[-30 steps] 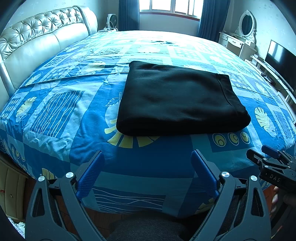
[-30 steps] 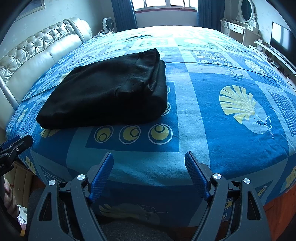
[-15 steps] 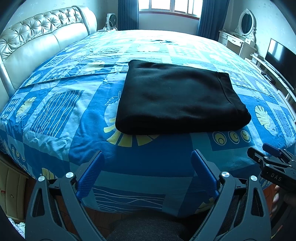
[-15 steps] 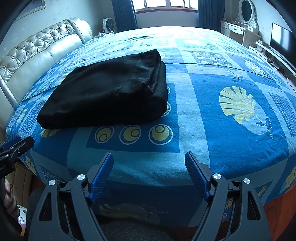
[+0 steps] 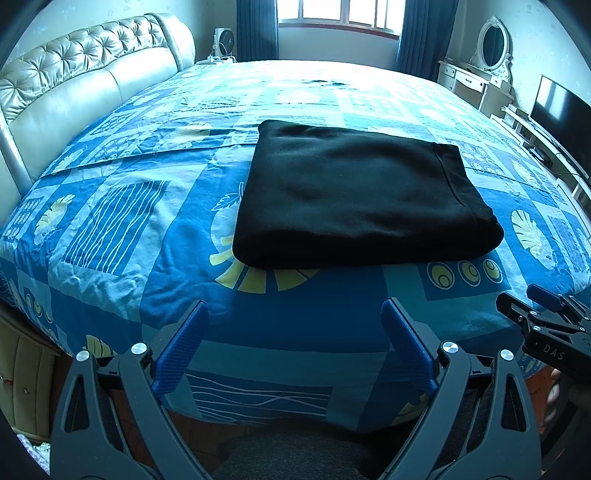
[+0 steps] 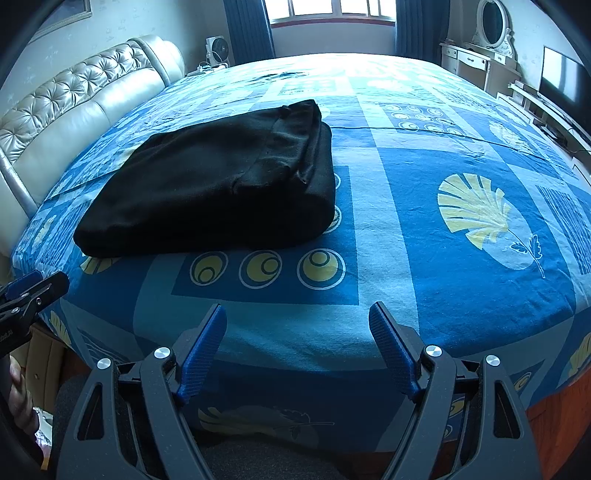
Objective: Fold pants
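Observation:
The black pants (image 5: 358,199) lie folded in a flat rectangular stack on the blue patterned bed; they also show in the right wrist view (image 6: 221,184), left of centre, with the waistband on top. My left gripper (image 5: 295,314) is open and empty, held back at the bed's near edge, short of the pants. My right gripper (image 6: 297,314) is open and empty at the near edge, to the right of the stack. Each gripper also shows at the side of the other's view: the right one (image 5: 535,314) and the left one (image 6: 33,288).
The bed sheet (image 5: 147,221) has a cream tufted headboard (image 5: 74,99) on the left. A white dressing table with an oval mirror (image 5: 491,48) and a TV (image 5: 565,107) stand on the right. A window with blue curtains (image 5: 340,18) is at the far wall.
Both grippers have drawn back a little from the bed; the pants stay still and both grippers stay open.

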